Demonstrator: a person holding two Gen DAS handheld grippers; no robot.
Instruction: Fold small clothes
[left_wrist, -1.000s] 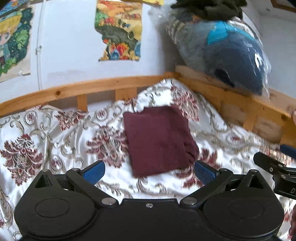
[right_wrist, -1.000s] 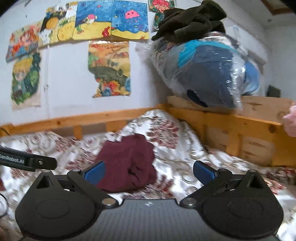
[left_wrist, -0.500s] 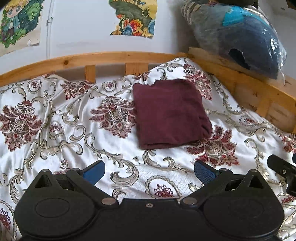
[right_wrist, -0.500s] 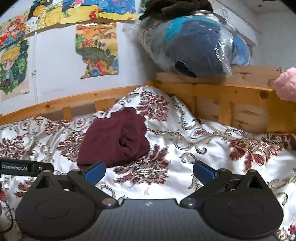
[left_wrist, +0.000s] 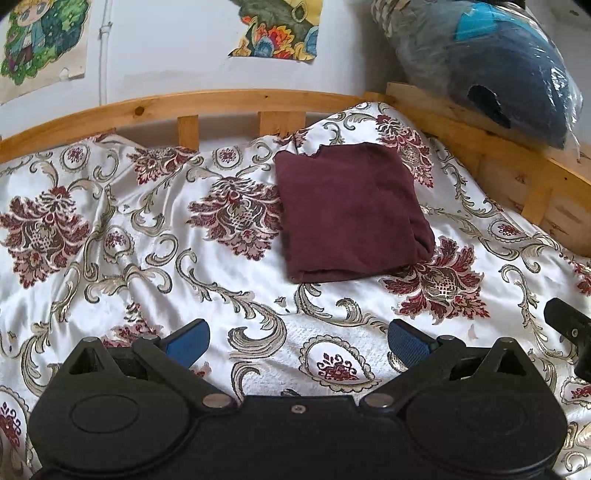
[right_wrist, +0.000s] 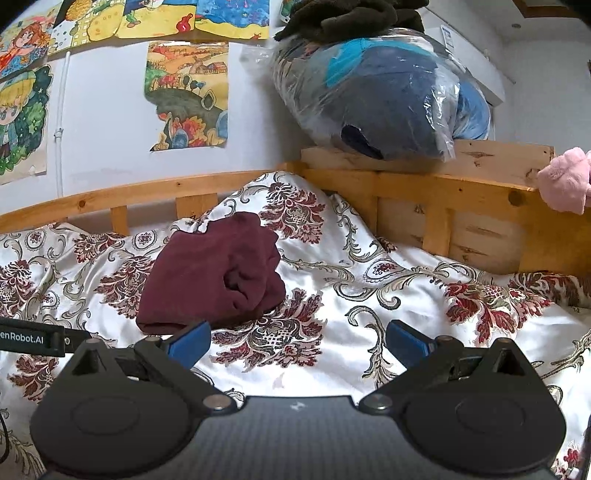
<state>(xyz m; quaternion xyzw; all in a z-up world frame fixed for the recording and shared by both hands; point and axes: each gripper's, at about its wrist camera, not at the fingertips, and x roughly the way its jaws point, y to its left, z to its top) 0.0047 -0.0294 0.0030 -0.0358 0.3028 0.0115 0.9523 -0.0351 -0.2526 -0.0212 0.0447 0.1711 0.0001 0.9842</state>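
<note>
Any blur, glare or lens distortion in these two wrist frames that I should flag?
Left wrist view: sharp, even daylight; fisheye bows the wooden bed rail; soft sheen on the satin bedspread, maroon folded cloth clearly resolved. Right wrist view: also sharp; highlights glint off the plastic-wrapped bundle; dark vignette in the top corners; both grippers crisp.

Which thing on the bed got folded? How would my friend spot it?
Find the bed's wooden rail under the wall pictures. On the flowery white bedspread near the corner lies the folded cloth, a flat square. It is plain dark red all over, while the bedspread is patterned.
</note>
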